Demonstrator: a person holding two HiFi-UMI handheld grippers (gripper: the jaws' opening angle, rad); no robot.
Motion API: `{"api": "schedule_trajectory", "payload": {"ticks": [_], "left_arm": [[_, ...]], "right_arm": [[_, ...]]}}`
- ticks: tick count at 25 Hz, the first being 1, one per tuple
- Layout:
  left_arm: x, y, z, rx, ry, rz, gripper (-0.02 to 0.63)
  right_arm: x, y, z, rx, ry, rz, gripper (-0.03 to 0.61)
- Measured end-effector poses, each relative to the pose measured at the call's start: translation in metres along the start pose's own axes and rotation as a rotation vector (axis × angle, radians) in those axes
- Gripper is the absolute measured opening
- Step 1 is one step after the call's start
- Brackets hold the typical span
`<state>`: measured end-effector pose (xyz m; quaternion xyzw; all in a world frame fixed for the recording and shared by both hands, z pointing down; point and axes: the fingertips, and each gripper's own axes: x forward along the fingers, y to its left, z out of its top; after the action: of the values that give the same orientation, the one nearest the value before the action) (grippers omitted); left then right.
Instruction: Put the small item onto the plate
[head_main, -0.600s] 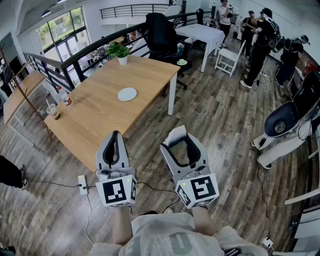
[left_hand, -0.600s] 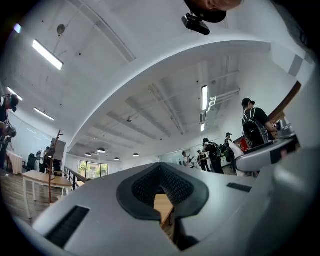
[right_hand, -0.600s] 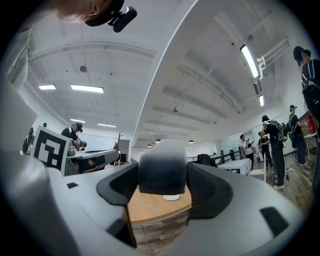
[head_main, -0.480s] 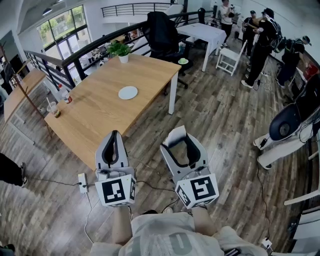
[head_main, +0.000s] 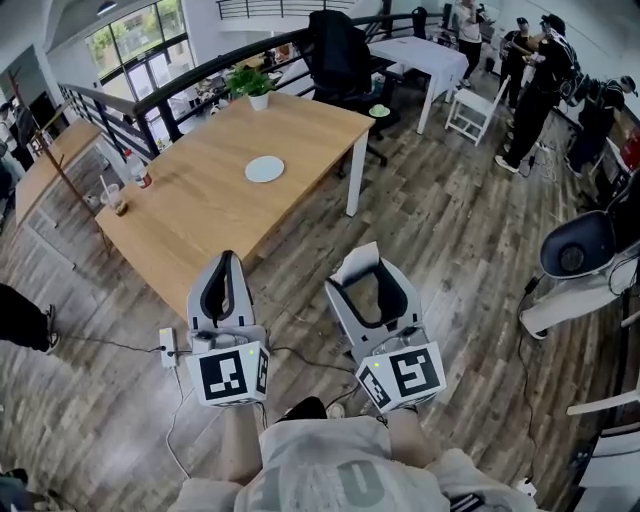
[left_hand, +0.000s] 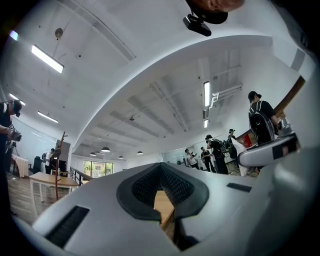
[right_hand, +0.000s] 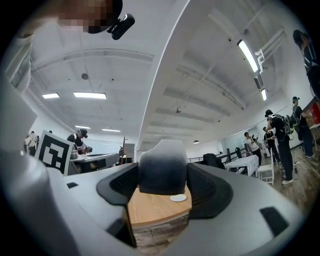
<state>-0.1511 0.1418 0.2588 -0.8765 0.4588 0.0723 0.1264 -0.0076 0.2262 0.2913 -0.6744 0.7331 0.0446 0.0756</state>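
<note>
- Our right gripper pinches the pale small item between widely spread jaws, ready for delivery.
- Our left gripper is idle and empty, jaws pressed together.
- The plate sits well ahead on the wooden table; we judge the approach comes next.

**One camera high, two low**

The head view looks steeply down from above the person. The left gripper and right gripper sit close below it, and the wooden table and white plate lie farther ahead. Each gripper view sits low, right behind its own jaws, tilted up toward the ceiling. All three views share the table. The right gripper view, looking past the small item in its jaws, also shares the plate.
</note>
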Motion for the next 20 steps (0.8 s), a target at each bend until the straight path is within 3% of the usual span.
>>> {"api": "schedule_trajectory", "payload": {"ticks": [12,20], "left_arm": [[-0.012,-0.001,-0.016,-0.016,0.008,0.077,0.009],[0.008,0.006,-0.066,-0.029,0.011,0.113,0.009]], "right_arm": [[-0.009,-0.018,-0.023,0.031,0.012,0.021,0.311],[0.026,-0.036,-0.072,0.028,0.030,0.048,0.312]]}}
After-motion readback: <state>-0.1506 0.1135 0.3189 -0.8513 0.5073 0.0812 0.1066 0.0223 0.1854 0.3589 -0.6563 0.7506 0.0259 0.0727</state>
